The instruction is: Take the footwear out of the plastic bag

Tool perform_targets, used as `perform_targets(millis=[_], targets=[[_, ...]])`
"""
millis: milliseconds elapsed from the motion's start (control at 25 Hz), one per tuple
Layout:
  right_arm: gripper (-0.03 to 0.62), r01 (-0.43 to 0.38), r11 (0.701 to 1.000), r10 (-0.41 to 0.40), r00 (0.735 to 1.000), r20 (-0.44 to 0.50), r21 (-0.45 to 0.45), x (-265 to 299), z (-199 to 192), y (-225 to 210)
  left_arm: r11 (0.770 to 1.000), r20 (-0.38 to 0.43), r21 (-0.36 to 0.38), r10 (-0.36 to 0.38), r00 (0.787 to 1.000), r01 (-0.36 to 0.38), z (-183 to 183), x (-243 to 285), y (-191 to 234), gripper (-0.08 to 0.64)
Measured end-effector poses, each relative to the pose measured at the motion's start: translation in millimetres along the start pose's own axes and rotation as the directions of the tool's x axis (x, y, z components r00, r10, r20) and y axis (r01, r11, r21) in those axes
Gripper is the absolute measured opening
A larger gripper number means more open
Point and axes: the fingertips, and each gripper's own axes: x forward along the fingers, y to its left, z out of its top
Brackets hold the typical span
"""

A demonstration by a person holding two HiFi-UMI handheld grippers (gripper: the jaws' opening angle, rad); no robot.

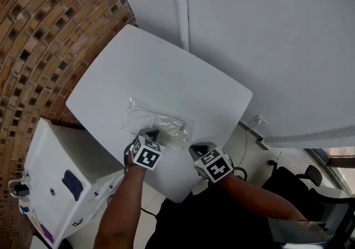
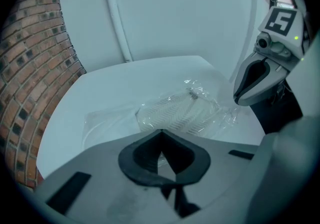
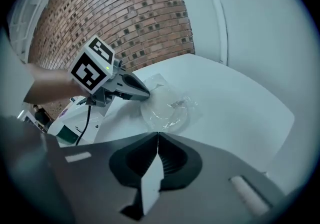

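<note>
Left gripper (image 1: 152, 133): nearest us, marker cube up. Its jaws are shut tight, with the tips down at the near edge of the plastic bag (image 1: 158, 122). We cannot tell whether any film is nipped between them.
Right gripper (image 1: 195, 148): just beside the left one. Its jaws are also pressed together, with nothing solid between them. The tip sits by the bag's crinkled right-hand corner; we are unsure whether it touches.
Footwear (image 2: 177, 113): pale and flat, its ribbed sole showing through the film. It lies flat inside the bag, just ahead of the left gripper's tips.
Plastic bag: clear and creased, lying flat on the table directly in front of both grippers — one end runs off to the left of the footwear.
Table (image 1: 183, 81): white, with rounded corners. The bag rests on the part closest to us.
Forearms (image 1: 119, 209): they run from the grippers down to the bottom of the head view.
Cabinet (image 1: 61, 181): a white unit with a dark blue patch, standing just beside the table's left corner.
Walls: brick wall (image 1: 39, 31) to the left — plain white panel (image 1: 266, 37) behind the table.
Chair (image 1: 299, 178): a dark office chair at the right, well apart from the bag.
</note>
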Motion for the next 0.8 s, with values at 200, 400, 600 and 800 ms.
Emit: perform_targets(millis=[200, 400, 600, 800], targets=[[0.005, -0.028, 0.986, 0.027, 1.0, 0.007, 0.166, -5.4, -19.7, -5.1, 1.0, 0.01, -0.022, -0.016, 1.0, 0.017, -1.6, -2.5, -11.2, 0.008], [0.005, -0.02, 0.971, 0.017, 1.0, 0.012, 0.238, -15.5, -31.9, -19.2, 0.999, 0.007, -0.011, -0.031, 0.999, 0.031, -6.9, -8.3, -27.6, 0.008], [0.005, 0.035, 0.98, -0.034, 0.999, -0.008, 0.197, -28.9, -44.5, -39.0, 0.999, -0.016, 0.035, -0.04, 0.999, 0.041, -17.9, -18.1, -56.6, 0.006], [0.005, 0.013, 0.98, -0.011, 1.0, -0.011, 0.199, -31.9, -52.2, -41.4, 0.999, -0.031, 0.001, -0.034, 0.999, 0.034, -33.4, -28.8, -73.6, 0.006]])
